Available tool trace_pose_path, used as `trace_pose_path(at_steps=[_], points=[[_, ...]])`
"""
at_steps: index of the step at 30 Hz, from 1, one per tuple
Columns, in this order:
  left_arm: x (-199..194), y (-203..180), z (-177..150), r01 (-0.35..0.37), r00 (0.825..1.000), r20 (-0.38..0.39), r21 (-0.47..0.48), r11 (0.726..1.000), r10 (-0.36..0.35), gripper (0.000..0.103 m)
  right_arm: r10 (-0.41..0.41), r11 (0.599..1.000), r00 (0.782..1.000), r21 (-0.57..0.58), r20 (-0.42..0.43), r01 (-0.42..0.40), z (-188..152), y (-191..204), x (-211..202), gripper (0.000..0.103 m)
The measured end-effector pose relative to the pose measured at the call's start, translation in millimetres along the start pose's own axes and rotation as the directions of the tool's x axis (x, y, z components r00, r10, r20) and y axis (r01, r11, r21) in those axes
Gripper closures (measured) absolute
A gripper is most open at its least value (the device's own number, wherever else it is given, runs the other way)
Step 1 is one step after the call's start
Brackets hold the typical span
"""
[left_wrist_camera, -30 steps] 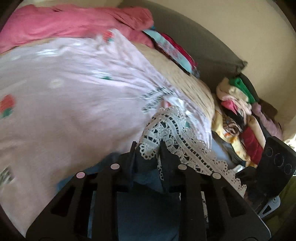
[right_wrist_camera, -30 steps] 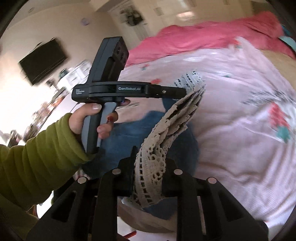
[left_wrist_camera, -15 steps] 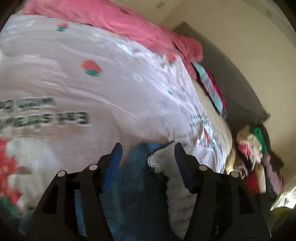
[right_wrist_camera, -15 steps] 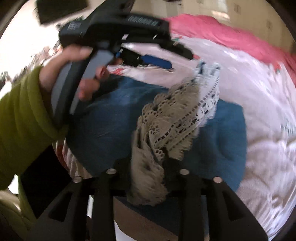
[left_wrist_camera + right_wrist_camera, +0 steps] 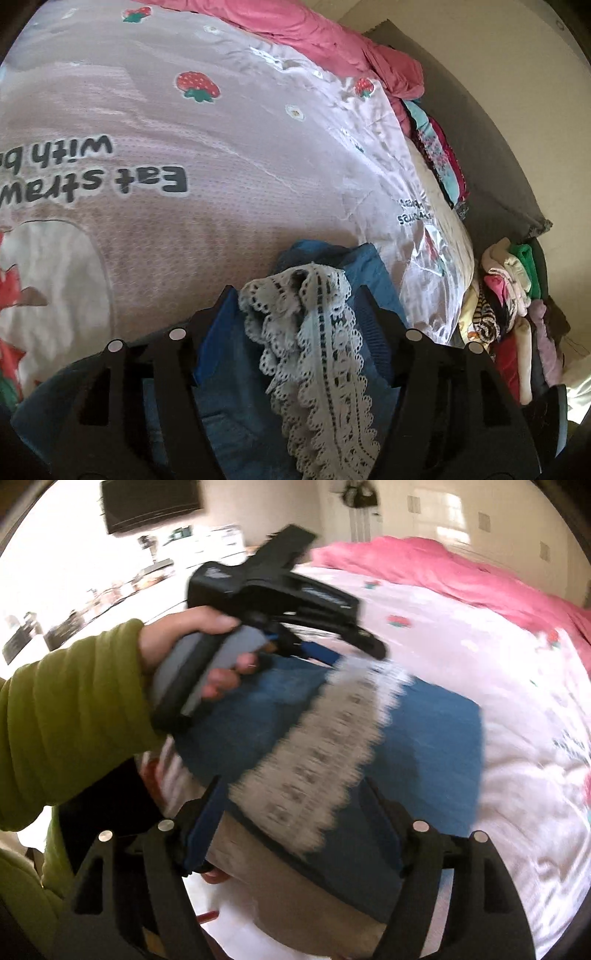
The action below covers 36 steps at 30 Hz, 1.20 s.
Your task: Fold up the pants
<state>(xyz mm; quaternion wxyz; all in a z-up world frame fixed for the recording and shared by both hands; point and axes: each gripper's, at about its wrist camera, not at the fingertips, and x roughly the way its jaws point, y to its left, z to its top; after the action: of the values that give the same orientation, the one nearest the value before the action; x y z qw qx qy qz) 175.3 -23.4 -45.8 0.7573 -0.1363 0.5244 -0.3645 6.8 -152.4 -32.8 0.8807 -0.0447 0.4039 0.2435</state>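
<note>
The blue denim pants point(image 5: 436, 738) lie folded on the pink bedspread near the bed's edge, with a white lace hem point(image 5: 325, 746) running across them. In the left wrist view the pants point(image 5: 236, 398) and bunched lace point(image 5: 314, 332) lie between the fingers. My left gripper point(image 5: 295, 299) is open over the lace; it also shows in the right wrist view point(image 5: 354, 653), held in a hand with a green sleeve. My right gripper point(image 5: 291, 794) is open, its fingers wide on either side of the lace.
A pink strawberry-print bedspread point(image 5: 207, 140) covers the bed. A red-pink blanket point(image 5: 325, 33) lies at its far end. Stacked folded clothes point(image 5: 513, 295) sit to the right by the wall. A TV point(image 5: 151, 498) hangs on the far wall.
Both grippers opened and let go of the lace hem, which now lies on the folded pants. The left opened first, then the right.
</note>
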Motion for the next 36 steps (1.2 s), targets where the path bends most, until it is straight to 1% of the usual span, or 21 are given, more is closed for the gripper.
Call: trace_pose_path(at_steps=[2, 3, 5, 7, 8, 10, 12, 13, 15, 17, 19, 21, 22, 23, 25, 27, 29, 31, 33, 35, 36], points=[[5, -2, 1, -0.012, 1.0, -0.008, -0.005, 1.0, 0.012, 0.047, 0.001, 1.0, 1.0, -0.018, -0.01, -0.001, -7, 4, -1, 0.031], [7, -3, 0, -0.018, 1.0, -0.012, -0.006, 1.0, 0.018, 0.047, 0.007, 0.999, 1.0, -0.032, -0.009, -0.007, -14, 17, -4, 0.031], [10, -5, 0, -0.036, 0.999, -0.014, -0.003, 0.999, 0.036, 0.056, 0.035, 0.996, 0.999, -0.079, -0.013, -0.036, -13, 42, 2, 0.031], [10, -8, -1, -0.047, 0.999, -0.014, 0.003, 0.999, 0.047, 0.062, 0.039, 0.991, 0.999, -0.128, -0.016, -0.04, -20, 55, -2, 0.032], [9, -9, -1, -0.053, 0.999, -0.013, 0.006, 0.999, 0.053, 0.062, 0.025, 0.988, 1.0, -0.152, -0.018, -0.028, -19, 62, 3, 0.032], [8, -11, -1, -0.062, 0.998, -0.015, 0.013, 0.998, 0.063, 0.065, -0.012, 0.982, 1.0, -0.188, -0.027, 0.007, -20, 66, 12, 0.037], [8, -12, -2, -0.083, 0.996, -0.02, 0.012, 0.996, 0.083, 0.068, -0.029, 0.983, 0.999, -0.183, -0.043, 0.021, -22, 66, 21, 0.044], [9, -13, -2, -0.095, 0.995, -0.022, 0.018, 0.995, 0.096, 0.071, -0.029, 0.983, 0.999, -0.183, -0.043, 0.021, -22, 66, 21, 0.045], [9, -15, -3, -0.108, 0.994, -0.021, 0.035, 0.994, 0.109, 0.071, -0.027, 0.985, 0.998, -0.169, -0.052, 0.018, -24, 64, 27, 0.048], [9, -17, -4, -0.121, 0.992, -0.019, 0.044, 0.992, 0.122, 0.071, -0.052, 0.983, 0.997, -0.179, -0.059, 0.041, -25, 65, 30, 0.051], [9, -17, -4, -0.127, 0.992, -0.018, 0.047, 0.991, 0.128, 0.071, -0.087, 0.973, 0.995, -0.219, -0.053, 0.073, -24, 66, 37, 0.058], [9, -18, -4, -0.134, 0.991, -0.016, 0.051, 0.99, 0.135, 0.071, -0.086, 0.967, 0.995, -0.246, -0.06, 0.068, -21, 70, 45, 0.076], [10, -18, -5, -0.137, 0.99, -0.016, 0.052, 0.989, 0.138, 0.071, -0.075, 0.965, 0.995, -0.258, -0.064, 0.056, -19, 72, 45, 0.076], [10, -16, -5, -0.136, 0.99, -0.015, 0.05, 0.989, 0.137, 0.071, -0.071, 0.964, 0.995, -0.262, -0.063, 0.052, -18, 73, 44, 0.08], [8, -14, -6, -0.129, 0.991, -0.012, 0.048, 0.99, 0.13, 0.073, -0.032, 0.971, 0.998, -0.238, -0.062, 0.016, -14, 74, 35, 0.081], [4, -12, -8, -0.119, 0.993, -0.005, 0.04, 0.992, 0.119, 0.075, 0.04, 0.983, 0.998, -0.179, -0.041, -0.047, -9, 71, 24, 0.082], [-4, -7, -9, -0.104, 0.995, 0.011, 0.017, 0.994, 0.104, 0.076, 0.068, 0.985, 0.997, -0.156, -0.031, -0.072, -10, 74, 14, 0.083], [-9, -3, -11, -0.105, 0.994, 0.026, 0.009, 0.994, 0.104, 0.076, 0.092, 0.983, 0.995, -0.156, -0.026, -0.095, -8, 77, 13, 0.083], [-6, 2, -12, -0.11, 0.994, 0.023, -0.002, 0.994, 0.11, 0.076, 0.082, 0.981, 0.995, -0.173, -0.055, -0.091, -12, 81, 23, 0.082], [0, 6, -13, -0.123, 0.992, 0.012, -0.004, 0.992, 0.123, 0.076, 0.082, 0.979, 0.992, -0.177, -0.092, -0.097, -17, 81, 33, 0.079], [2, 7, -14, -0.129, 0.992, 0.009, -0.004, 0.992, 0.129, 0.076, 0.093, 0.982, 0.991, -0.156, -0.098, -0.107, -20, 79, 37, 0.075]])
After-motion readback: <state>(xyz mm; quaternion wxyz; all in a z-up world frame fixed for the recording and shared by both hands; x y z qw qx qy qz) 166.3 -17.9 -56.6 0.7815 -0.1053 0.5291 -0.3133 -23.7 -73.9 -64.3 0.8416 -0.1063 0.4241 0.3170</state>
